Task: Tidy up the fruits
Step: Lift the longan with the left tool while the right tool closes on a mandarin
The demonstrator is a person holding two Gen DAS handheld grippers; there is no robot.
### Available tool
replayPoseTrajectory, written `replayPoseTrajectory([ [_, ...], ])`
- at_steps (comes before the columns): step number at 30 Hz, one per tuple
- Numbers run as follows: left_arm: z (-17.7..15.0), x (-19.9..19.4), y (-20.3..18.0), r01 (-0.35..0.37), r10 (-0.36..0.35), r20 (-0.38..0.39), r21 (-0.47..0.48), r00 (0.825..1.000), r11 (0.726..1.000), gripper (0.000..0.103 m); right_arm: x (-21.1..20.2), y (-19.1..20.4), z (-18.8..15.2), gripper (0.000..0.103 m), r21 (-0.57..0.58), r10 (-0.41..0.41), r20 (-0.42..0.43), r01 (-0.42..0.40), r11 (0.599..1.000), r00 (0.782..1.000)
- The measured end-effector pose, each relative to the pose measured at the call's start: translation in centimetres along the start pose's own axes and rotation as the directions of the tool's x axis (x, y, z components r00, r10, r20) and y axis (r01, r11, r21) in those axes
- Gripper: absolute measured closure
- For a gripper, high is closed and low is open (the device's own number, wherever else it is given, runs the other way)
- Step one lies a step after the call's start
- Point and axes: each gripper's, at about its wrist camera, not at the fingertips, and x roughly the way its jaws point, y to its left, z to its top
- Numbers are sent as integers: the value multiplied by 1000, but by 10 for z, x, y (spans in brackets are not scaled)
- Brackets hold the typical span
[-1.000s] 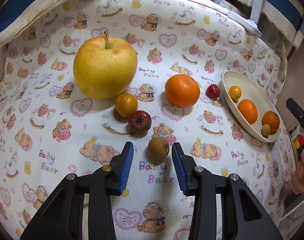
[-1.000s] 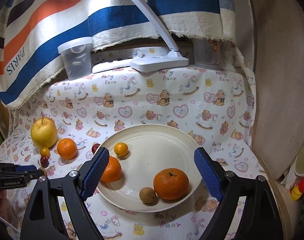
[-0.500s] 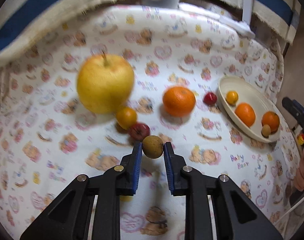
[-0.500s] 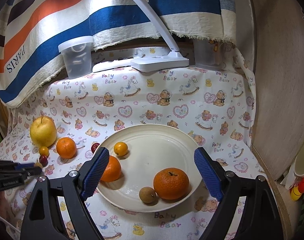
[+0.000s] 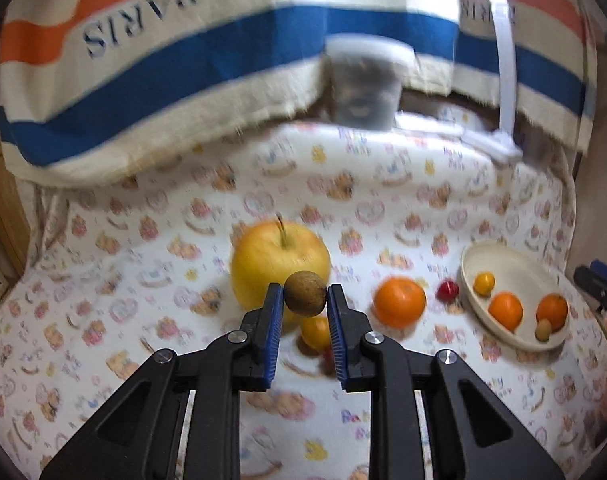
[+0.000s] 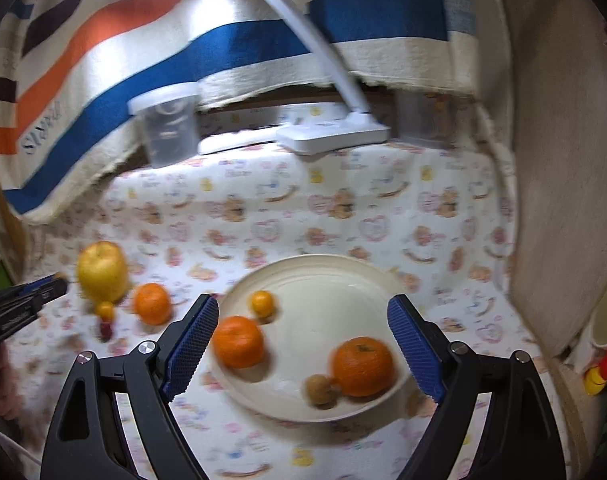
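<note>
Lifted clear of the cloth a second ago, the small brown fruit [image 5: 305, 293] now rides pinched at the tips of the left tongs [image 5: 303, 300], which have just closed on it.

Light, firm and round, it could roll out; mid-pad grip suits. Right tongs [image 6: 303, 344] gape empty over the plate [image 6: 343, 268]; beyond, the yellow apple [image 5: 271, 260] waits on the table.

The left gripper [image 5: 305, 299], whose blue-padded jaws stood apart around a small round brown fruit [image 5: 305, 293] lying on the bear-printed cloth [image 5: 143, 280], has closed on that fruit and lifted it off the cloth. The fruit now hangs before the large yellow apple [image 5: 271, 260], at the apple's five o'clock.
</note>
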Motion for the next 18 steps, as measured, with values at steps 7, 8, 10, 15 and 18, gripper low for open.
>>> replayPoseTrajectory([
  [7,5,-19,7,28,-29,146,7,989,1000,82,3,49,13,16,-66,46,-14,-47,997,999],
  [8,5,-20,8,27,-28,163,8,986,1000,82,5,56,15,16,-69,54,-21,-55,996,998],
  [10,7,-19,13,55,-52,147,-13,988,998,82,11,69,20,16,-76,68,-35,-70,995,997],
  [15,9,-17,24,33,-27,160,-37,987,999,82,31,100,25,17,-107,74,-66,-81,991,995],
  [18,8,-15,27,20,-13,167,-40,986,999,82,49,115,23,17,-129,69,-98,-82,988,993],
])
